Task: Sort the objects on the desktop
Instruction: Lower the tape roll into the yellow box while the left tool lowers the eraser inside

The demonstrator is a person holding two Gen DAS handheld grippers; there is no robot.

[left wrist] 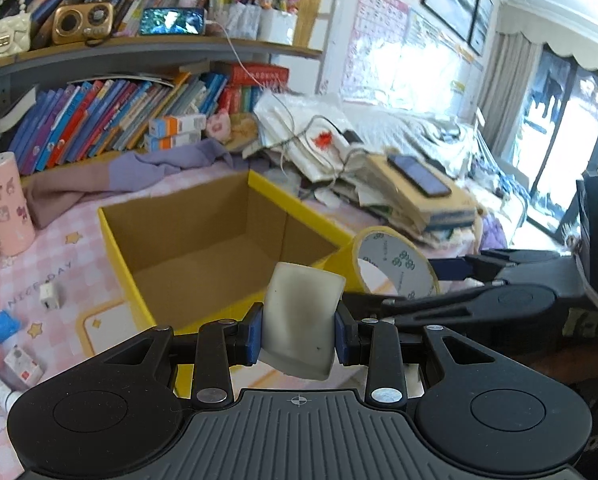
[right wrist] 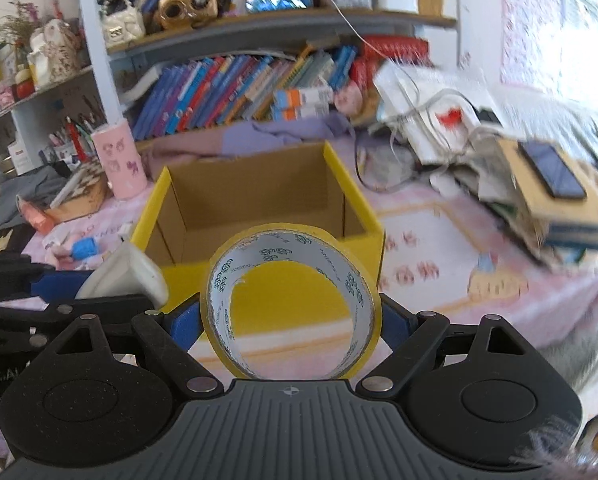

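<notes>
Bright window glare, fisheye-warped blur

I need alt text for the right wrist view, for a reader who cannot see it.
The right gripper holds a yellow tape roll upright between its fingers, in front of an empty yellow box on a pink tablecloth. Crowded bookshelves stand behind.

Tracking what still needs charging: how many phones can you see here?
2. One phone stands on the upper shelf, screen lit, a white cable running from it. The other phone lies dark on the cardboard stack right of the yellow box. More could be buried in clutter.
</notes>
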